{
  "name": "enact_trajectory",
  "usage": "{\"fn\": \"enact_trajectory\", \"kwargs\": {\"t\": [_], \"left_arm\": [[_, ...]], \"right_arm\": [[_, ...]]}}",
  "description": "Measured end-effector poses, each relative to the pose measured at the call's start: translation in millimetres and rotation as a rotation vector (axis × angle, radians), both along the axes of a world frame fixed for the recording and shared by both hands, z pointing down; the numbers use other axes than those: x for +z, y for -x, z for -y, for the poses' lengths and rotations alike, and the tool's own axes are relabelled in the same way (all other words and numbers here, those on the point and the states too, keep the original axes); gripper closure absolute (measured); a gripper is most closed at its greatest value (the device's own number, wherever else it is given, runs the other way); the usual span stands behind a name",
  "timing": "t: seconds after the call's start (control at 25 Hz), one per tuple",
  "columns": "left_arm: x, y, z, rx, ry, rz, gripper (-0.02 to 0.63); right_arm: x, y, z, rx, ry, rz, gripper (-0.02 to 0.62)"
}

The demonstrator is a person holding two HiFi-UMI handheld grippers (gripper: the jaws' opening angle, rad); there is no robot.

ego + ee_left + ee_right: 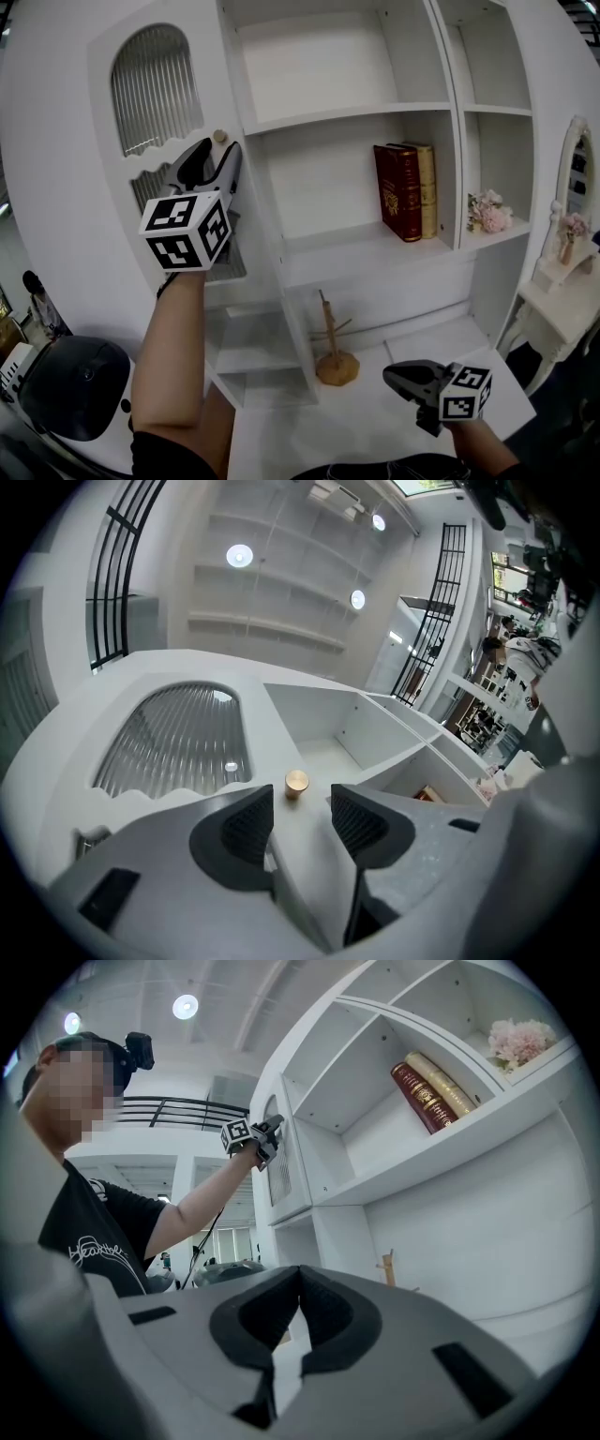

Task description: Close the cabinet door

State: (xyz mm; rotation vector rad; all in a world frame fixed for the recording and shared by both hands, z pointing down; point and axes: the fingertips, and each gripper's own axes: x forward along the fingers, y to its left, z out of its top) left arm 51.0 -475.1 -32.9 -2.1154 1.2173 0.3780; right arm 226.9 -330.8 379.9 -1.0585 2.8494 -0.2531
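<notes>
The white cabinet door [66, 187] with an arched ribbed-glass pane [178, 742] stands at the left of the shelving. Its small brass knob [219, 136] sits on the edge beside the cabinet's upright; I cannot tell whether the door lies flush. My left gripper [217, 155] is raised to the knob. In the left gripper view the knob [296, 782] lies just beyond the fingertips of this gripper [302, 819], whose jaws are open and touch nothing. My right gripper [394, 378] hangs low over the white counter, shut and empty [299, 1288].
Two books [405, 190] and pink flowers [489, 212] stand on the middle shelves. A wooden peg stand [335, 352] rests on the counter by the lower open shelves. A black rounded object [75, 386] sits at lower left, a white dressing table [562, 291] at right.
</notes>
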Motion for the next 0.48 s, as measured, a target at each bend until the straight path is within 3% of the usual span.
{"fn": "enact_trajectory", "kwargs": {"t": [0.2, 0.48], "left_arm": [[18.0, 15.1, -16.4, 0.054, 0.034, -0.041, 0.414], [132.3, 18.1, -43.9, 0.208, 0.25, -0.003, 0.414]], "right_arm": [[0.0, 4.4, -7.8, -0.012, 0.003, -0.007, 0.589], [-1.7, 11.9, -14.2, -0.027, 0.013, -0.013, 0.589]]}}
